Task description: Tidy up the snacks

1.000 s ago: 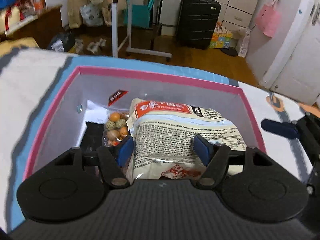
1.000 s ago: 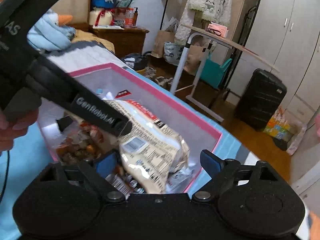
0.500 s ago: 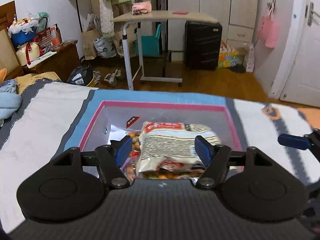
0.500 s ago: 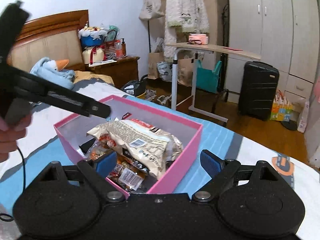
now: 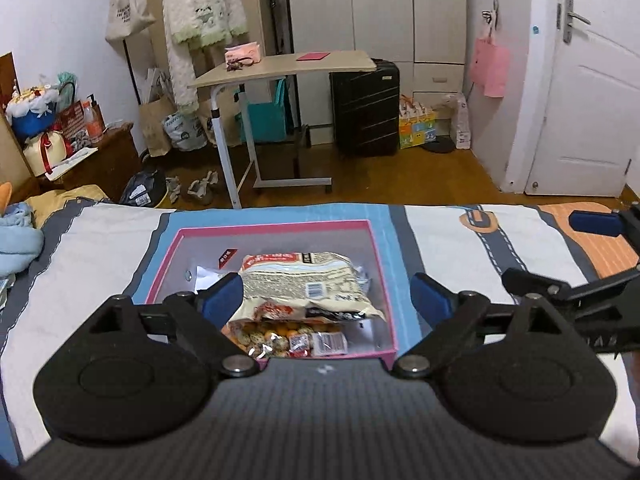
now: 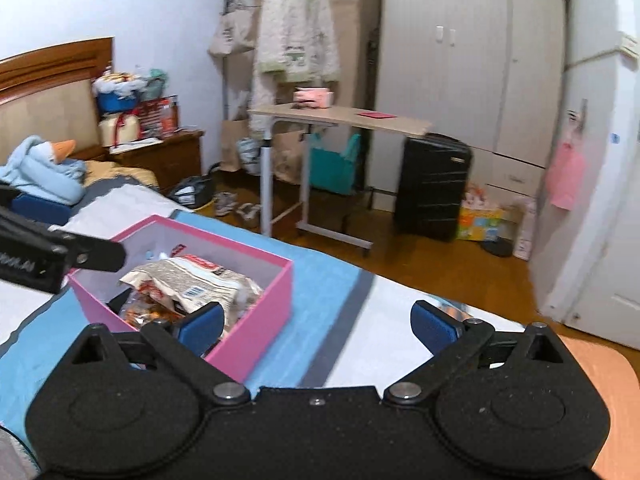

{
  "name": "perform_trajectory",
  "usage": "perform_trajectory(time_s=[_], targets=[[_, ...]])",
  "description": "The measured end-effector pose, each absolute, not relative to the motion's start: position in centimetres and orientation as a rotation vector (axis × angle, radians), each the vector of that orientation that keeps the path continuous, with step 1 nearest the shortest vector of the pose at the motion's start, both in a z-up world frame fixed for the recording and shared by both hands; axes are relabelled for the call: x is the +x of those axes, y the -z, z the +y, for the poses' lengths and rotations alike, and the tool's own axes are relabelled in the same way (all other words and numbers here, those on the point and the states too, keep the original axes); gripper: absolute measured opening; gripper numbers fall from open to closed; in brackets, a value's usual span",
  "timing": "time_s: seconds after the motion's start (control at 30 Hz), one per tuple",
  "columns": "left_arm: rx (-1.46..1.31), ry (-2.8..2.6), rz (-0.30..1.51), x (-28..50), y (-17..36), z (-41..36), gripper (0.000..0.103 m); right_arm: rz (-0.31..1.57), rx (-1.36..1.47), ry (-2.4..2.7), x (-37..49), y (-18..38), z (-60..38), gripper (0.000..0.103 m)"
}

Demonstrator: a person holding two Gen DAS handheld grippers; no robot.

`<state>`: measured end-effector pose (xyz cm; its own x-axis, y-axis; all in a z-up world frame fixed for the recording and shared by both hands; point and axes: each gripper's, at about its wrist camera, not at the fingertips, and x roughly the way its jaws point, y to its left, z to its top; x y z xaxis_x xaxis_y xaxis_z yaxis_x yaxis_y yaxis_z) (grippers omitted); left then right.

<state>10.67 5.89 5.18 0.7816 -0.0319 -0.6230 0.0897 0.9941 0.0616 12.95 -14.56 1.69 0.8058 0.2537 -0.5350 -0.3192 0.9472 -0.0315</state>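
A made bed carries your snack box.

You are looking at a bed with a printed cover (image 5: 452,240) in white, blue, grey and orange bands, with a road pattern on its right side. Directly on its blue band sits an open pink-sided rectangular cardboard box (image 5: 384,276), filled with snack packets. Toward the wooden headboard, a crumpled light-blue plush blanket (image 6: 40,176) lies on the cover, well apart from the box.

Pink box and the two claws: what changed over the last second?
Both claws pulled back and up from the pink box. The left claw and right claw have just been opening, with nothing gripped. The big snack bag stays lying in the box on the bed.
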Motion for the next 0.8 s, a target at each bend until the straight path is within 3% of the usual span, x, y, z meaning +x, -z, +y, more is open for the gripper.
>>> perform_trajectory(time_s=[0.73,0.8], targets=[[0.030,0.054,0.612,3.0,-5.0,4.6,0.096,0.632,0.013,-0.104,6.5,-2.9,-19.2,0.101],[0.034,0.048,0.608,2.6,-4.8,4.5,0.102,0.638,0.007,-0.102,5.8,-2.7,-18.9,0.101]])
